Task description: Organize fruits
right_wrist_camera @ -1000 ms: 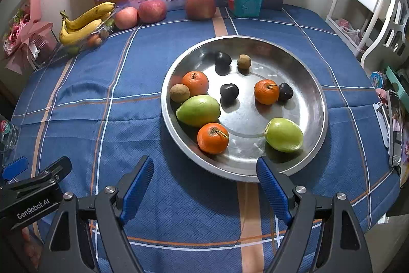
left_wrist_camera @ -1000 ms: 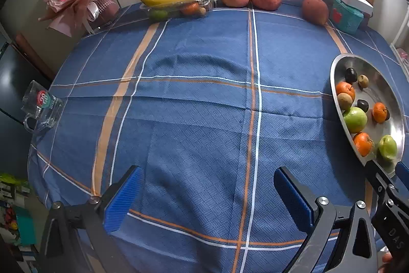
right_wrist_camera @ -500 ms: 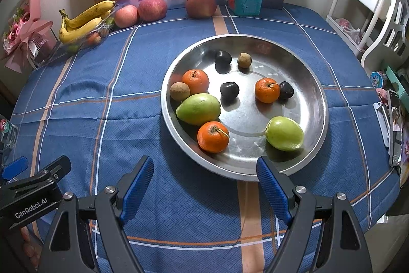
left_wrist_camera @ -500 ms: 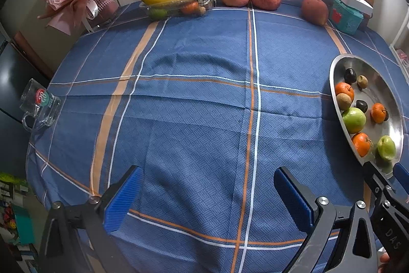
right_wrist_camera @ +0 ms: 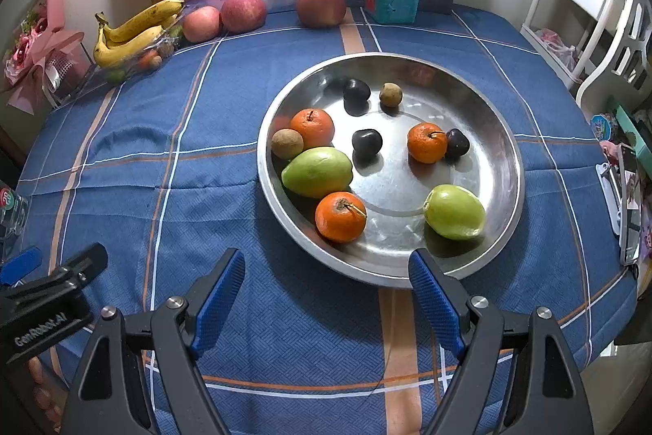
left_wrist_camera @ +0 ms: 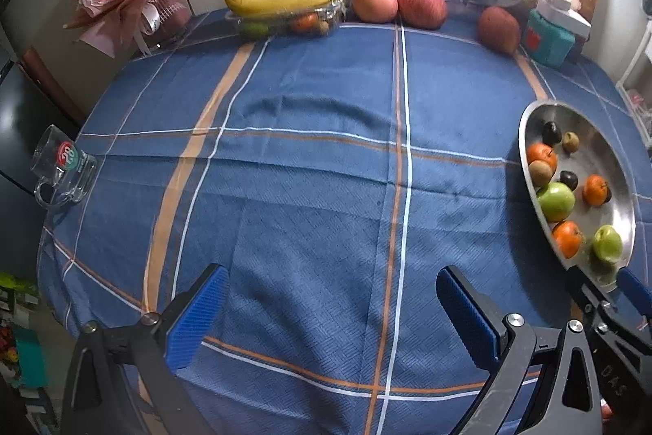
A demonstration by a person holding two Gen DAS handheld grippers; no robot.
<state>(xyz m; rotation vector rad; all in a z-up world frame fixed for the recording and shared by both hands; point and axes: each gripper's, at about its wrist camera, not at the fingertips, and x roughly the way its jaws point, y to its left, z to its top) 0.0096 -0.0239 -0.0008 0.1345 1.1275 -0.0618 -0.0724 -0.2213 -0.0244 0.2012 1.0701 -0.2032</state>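
A metal tray point(right_wrist_camera: 511, 166) sits on the tablecloth point(right_wrist_camera: 203, 170) and holds 3 tangerines, 2 large fruits and 5 small ones. Behind it stand 3 apples point(right_wrist_camera: 322, 5), with bananas point(right_wrist_camera: 134, 29) on a container to their left.

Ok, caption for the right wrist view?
Open right gripper poised before a steel tray holding tangerines, green mangoes and small dark fruits.

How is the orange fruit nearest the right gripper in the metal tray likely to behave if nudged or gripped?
The orange fruit looks round, so a nudge would probably roll it down the sloped wall of the metal tray. Its skin looks soft, so a hard squeeze might bruise it. Its thin stem could snag.
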